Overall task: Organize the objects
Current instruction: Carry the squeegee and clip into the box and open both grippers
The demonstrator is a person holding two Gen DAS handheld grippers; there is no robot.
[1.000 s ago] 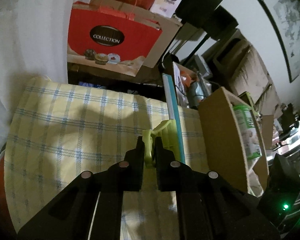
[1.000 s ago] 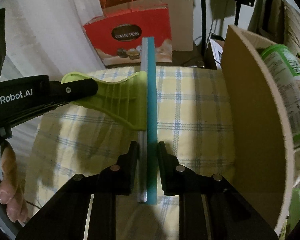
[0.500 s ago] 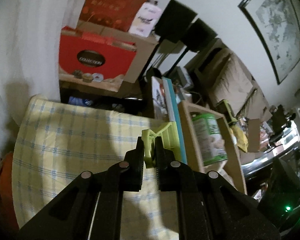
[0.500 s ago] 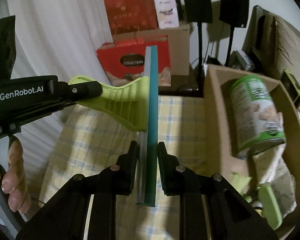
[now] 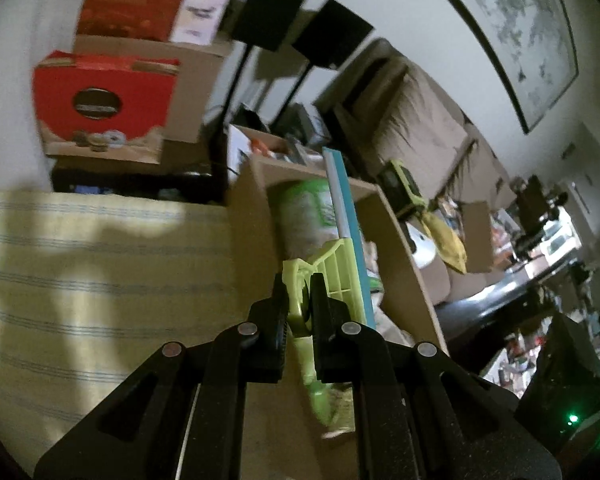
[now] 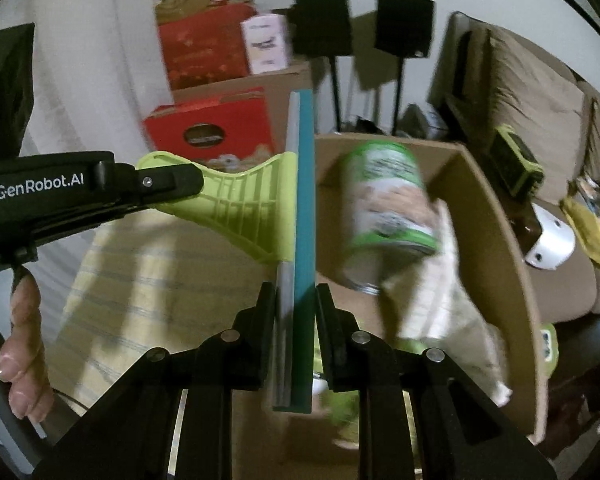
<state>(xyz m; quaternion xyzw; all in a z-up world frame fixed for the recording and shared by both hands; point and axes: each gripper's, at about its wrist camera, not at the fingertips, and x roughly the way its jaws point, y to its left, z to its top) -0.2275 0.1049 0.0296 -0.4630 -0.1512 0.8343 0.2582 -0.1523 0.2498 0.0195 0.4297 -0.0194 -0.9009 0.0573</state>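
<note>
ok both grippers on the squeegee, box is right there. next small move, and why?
Probably carry the squeegee a little further over the cardboard box and start lowering it. The left gripper is shut on its green handle, the right gripper on the blade end, and the box, holding a can, is open with room near the blade.

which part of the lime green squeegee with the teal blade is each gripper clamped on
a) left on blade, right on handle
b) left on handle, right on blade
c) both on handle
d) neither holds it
b: the left gripper pinches the lime green squeegee by its handle; the right gripper is shut on its teal blade.
</note>
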